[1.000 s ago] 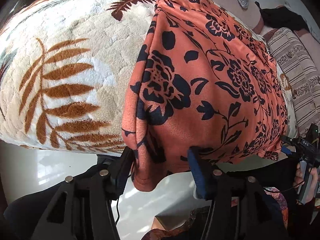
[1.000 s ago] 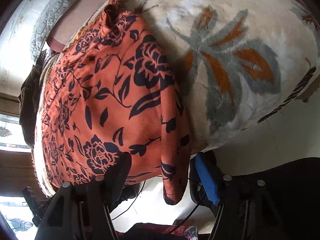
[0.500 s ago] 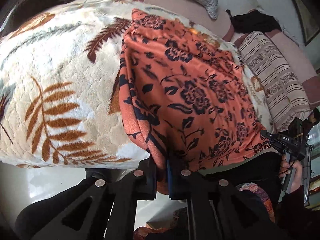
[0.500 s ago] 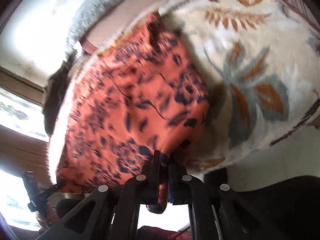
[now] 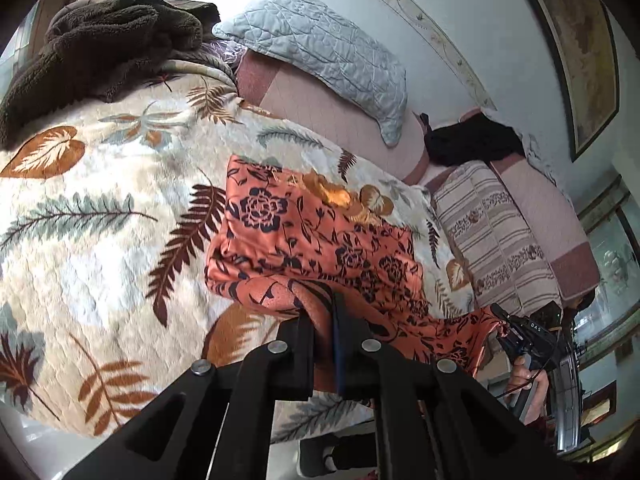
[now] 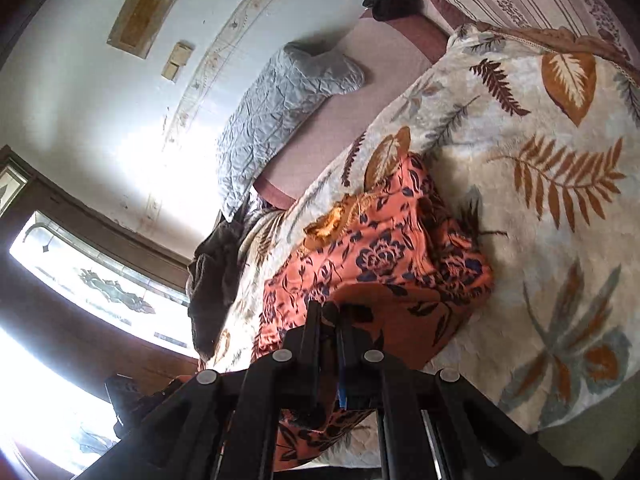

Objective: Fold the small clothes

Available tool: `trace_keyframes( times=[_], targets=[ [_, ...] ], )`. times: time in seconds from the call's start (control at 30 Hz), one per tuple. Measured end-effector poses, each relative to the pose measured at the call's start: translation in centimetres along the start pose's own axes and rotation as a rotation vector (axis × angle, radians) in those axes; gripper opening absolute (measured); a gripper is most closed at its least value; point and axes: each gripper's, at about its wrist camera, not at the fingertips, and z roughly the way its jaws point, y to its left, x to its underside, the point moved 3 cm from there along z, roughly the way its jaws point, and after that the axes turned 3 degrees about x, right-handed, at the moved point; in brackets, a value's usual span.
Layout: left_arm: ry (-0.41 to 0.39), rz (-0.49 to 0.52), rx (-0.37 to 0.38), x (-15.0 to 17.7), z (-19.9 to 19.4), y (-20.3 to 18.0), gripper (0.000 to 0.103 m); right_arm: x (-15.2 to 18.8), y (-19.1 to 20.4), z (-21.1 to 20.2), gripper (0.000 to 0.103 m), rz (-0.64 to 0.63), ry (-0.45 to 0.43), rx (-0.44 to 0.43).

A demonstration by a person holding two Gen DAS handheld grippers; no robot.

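Observation:
An orange garment with a dark floral print (image 5: 320,236) lies on a cream leaf-patterned blanket (image 5: 100,240). My left gripper (image 5: 330,320) is shut on the garment's near edge and holds it raised above the blanket. My right gripper (image 6: 330,320) is shut on the garment's other near corner (image 6: 384,264), also lifted. The right gripper also shows at the right of the left wrist view (image 5: 516,332), with the cloth stretched between the two. The garment's far part rests on the blanket.
A dark brown fleece (image 5: 100,40) lies at the blanket's far left. A grey quilted pillow (image 5: 328,56) and a black cloth (image 5: 472,144) sit on the pink bed behind. A striped cushion (image 5: 504,236) lies to the right. A window (image 6: 80,280) is at the left.
Both grippers closed on the garment's near edge, then lifted it up and forward over the blanket. The garment's hanging edge now sits off the bed side.

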Motion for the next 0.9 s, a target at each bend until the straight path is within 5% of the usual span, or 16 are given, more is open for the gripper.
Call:
trace_keyframes(
  times=[0.2,0.43,0.57,0.73,0.87,0.9],
  targets=[
    [-0.005,-0.065,-0.028,-7.4,4.2,1.7,0.007,-7.3,-0.2,4.0,0.006,0.075,-0.058,0.022],
    [0.075,-0.142,-0.085,-14.0,14.5,6.3,0.007,-14.5,-5.4,13.0,0.006,0.235,-0.089,0.066],
    [0.127,-0.229,-0.124,-14.9,20.1,10.6,0.008,-16.0,-9.6,18.8,0.006,0.325,-0.083,0.105],
    [0.118,-0.379,-0.048,-14.4,23.4,15.0,0.011,-16.6,-15.2,24.5,0.008,0.584,-0.035,-0.049],
    [0.033,-0.449,0.054,-13.1,22.5,16.0,0.012,-16.7,-17.4,25.8,0.011,0.666,-0.001,-0.142],
    [0.009,-0.452,0.057,-12.7,21.9,15.9,0.012,-16.6,-17.5,25.4,0.019,0.664,-0.005,-0.159]
  ],
)
